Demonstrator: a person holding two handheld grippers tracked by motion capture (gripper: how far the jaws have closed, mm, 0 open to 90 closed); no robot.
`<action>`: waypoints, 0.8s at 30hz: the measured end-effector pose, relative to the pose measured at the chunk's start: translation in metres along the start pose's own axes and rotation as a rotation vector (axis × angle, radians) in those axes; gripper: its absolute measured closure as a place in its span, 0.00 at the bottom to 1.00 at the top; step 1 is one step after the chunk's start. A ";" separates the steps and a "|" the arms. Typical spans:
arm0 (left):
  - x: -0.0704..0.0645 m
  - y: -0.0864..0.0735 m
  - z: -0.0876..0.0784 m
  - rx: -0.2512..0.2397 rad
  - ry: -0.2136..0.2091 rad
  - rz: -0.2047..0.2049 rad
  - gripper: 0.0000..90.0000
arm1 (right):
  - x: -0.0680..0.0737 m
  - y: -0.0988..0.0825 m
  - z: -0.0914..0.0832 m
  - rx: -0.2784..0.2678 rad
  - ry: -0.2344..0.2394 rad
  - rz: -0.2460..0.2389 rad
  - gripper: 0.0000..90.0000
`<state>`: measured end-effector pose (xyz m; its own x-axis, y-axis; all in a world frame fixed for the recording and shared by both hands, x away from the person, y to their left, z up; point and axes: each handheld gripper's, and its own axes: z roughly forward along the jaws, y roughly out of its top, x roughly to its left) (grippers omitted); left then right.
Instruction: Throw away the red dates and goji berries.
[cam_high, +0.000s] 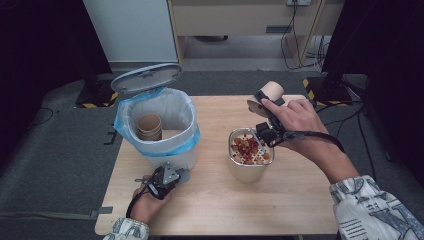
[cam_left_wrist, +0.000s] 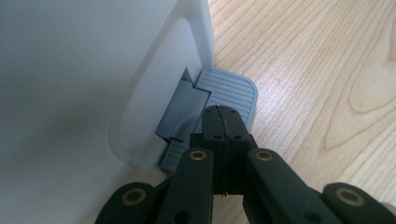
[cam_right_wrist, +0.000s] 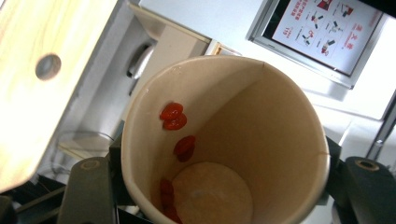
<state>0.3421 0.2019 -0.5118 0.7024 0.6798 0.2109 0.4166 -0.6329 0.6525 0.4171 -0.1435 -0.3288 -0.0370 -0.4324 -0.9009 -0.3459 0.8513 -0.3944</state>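
— What's on your left side?

— My left gripper (cam_high: 167, 176) sits low at the near foot of the white bin (cam_high: 162, 152), its jaws pinched fully together with nothing between them. In the left gripper view the closed tips (cam_left_wrist: 224, 122) press down on the grey ribbed pedal (cam_left_wrist: 231, 91) that juts from the bin's base onto the wooden table (cam_left_wrist: 322, 88). The bin's grey lid (cam_high: 146, 77) stands tipped up and back, and inside the blue liner (cam_high: 125, 127) a stack of brown paper cups (cam_high: 150, 126) stands upright.

— And moving right?

— Near the middle of the table stands a metal container (cam_high: 249, 167) with a perforated insert, and red berries (cam_high: 248, 149) lie spread across it. It sits just right of the bin, apart from it.

— Where is the cup you're working with?

— In my right gripper (cam_high: 265, 107), raised above and slightly behind the container's far right edge. The jaws are clamped on the paper cup (cam_high: 270, 92) from both sides, squeezing its wall. The cup is tipped over, its mouth turned towards my hand.

— Anything left in it?

— The right gripper view looks straight into the cup (cam_right_wrist: 224, 140). A few red berries (cam_right_wrist: 173, 116) cling to the inner wall, some higher up, some near the round bottom.
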 end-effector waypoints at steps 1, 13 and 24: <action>0.000 0.000 0.000 0.000 0.000 0.000 1.00 | 0.000 -0.001 0.000 -0.008 0.007 0.025 0.37; 0.000 0.000 0.000 -0.002 0.000 -0.001 1.00 | 0.000 -0.020 0.008 -0.061 0.066 0.372 0.37; 0.000 0.000 0.000 -0.002 0.000 -0.002 1.00 | -0.002 -0.034 0.010 -0.066 0.078 0.497 0.37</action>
<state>0.3421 0.2021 -0.5119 0.7019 0.6807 0.2097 0.4163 -0.6310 0.6546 0.4381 -0.1686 -0.3151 -0.2819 -0.0027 -0.9594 -0.3274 0.9403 0.0935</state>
